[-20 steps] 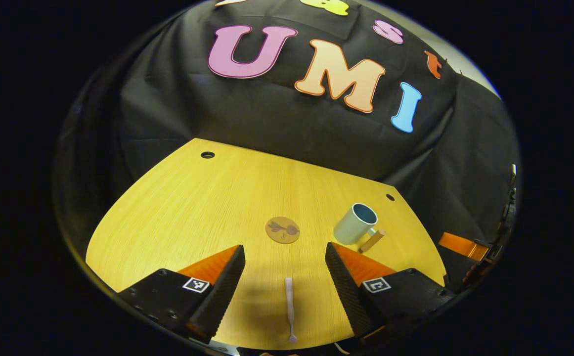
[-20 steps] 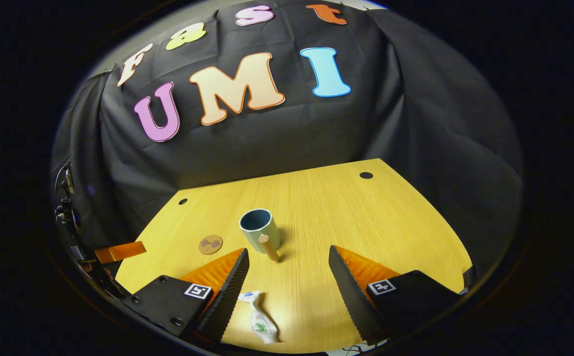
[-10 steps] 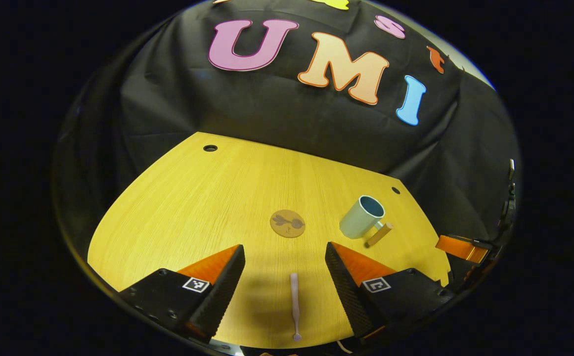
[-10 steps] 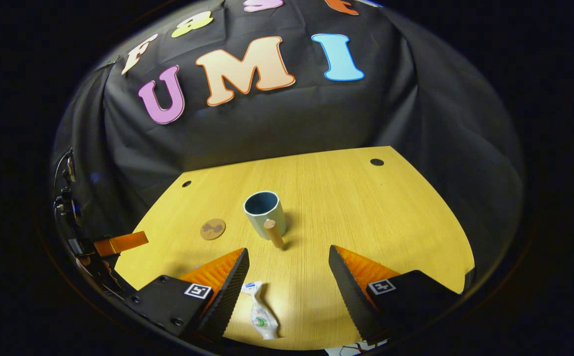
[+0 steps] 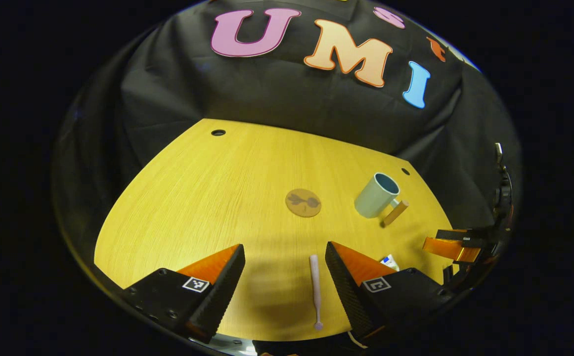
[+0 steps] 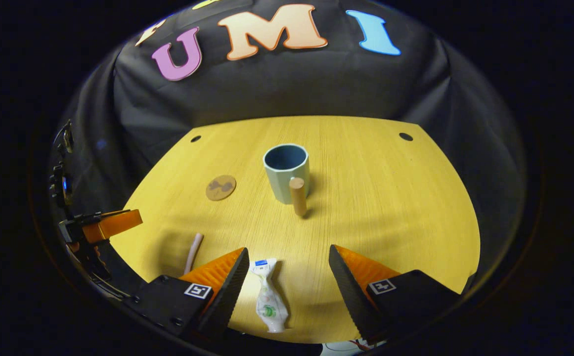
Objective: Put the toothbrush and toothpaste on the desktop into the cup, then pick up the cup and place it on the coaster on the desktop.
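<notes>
A pale pink toothbrush (image 5: 315, 289) lies on the yellow desktop (image 5: 227, 198) between the open fingers of my left gripper (image 5: 285, 282), closer to its right finger. A white crumpled toothpaste tube (image 6: 269, 301) lies between the open fingers of my right gripper (image 6: 289, 287), nearer the left finger. The pale blue cup (image 6: 287, 170) with a wooden handle (image 6: 297, 197) stands upright mid-desk, empty inside. A round brown coaster (image 6: 220, 187) lies left of it. The cup (image 5: 376, 194), the coaster (image 5: 303, 202) and the tube's end (image 5: 389, 261) also show in the left gripper view. The toothbrush (image 6: 192, 252) lies at the left in the right gripper view.
Round cable holes (image 6: 405, 136) sit near the desk's far corners. The other gripper (image 5: 457, 244) reaches in at the right edge of the left gripper view, and the other gripper (image 6: 101, 227) at the left edge of the right gripper view. Black cloth walls surround the desk.
Both grippers have tilted down and moved in over the desk. The toothbrush and the toothpaste tube now sit higher between the fingers, and the cup looks closer. Both grippers stay open.
</notes>
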The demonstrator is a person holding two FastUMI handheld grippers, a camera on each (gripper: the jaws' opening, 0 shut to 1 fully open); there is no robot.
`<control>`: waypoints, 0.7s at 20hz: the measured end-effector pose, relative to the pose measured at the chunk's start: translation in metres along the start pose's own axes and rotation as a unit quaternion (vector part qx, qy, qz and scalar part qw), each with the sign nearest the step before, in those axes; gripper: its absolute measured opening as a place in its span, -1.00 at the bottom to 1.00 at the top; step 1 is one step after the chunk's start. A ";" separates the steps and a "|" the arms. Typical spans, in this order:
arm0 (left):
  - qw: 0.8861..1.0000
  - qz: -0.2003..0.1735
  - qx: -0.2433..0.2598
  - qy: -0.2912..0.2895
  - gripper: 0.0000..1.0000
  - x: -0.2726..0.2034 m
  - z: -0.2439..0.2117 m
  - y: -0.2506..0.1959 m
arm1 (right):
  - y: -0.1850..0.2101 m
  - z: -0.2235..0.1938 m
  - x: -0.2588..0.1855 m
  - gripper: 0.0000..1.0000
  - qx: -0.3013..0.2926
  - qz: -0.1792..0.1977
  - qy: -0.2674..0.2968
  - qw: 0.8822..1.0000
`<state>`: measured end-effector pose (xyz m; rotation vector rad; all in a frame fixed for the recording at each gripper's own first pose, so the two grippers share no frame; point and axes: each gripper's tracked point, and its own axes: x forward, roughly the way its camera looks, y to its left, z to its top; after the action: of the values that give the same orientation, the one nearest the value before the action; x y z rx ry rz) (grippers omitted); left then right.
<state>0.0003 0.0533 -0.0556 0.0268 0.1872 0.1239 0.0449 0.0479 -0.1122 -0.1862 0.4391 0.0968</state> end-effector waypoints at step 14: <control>0.996 0.060 -0.056 0.042 0.92 -0.011 -0.049 0.050 | 0.029 -0.078 0.051 0.94 -0.057 0.012 0.202 0.978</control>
<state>-0.0259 0.1021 -0.0997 -0.0797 0.2630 0.2563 0.0549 0.0632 -0.2076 -0.3152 0.8419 0.1085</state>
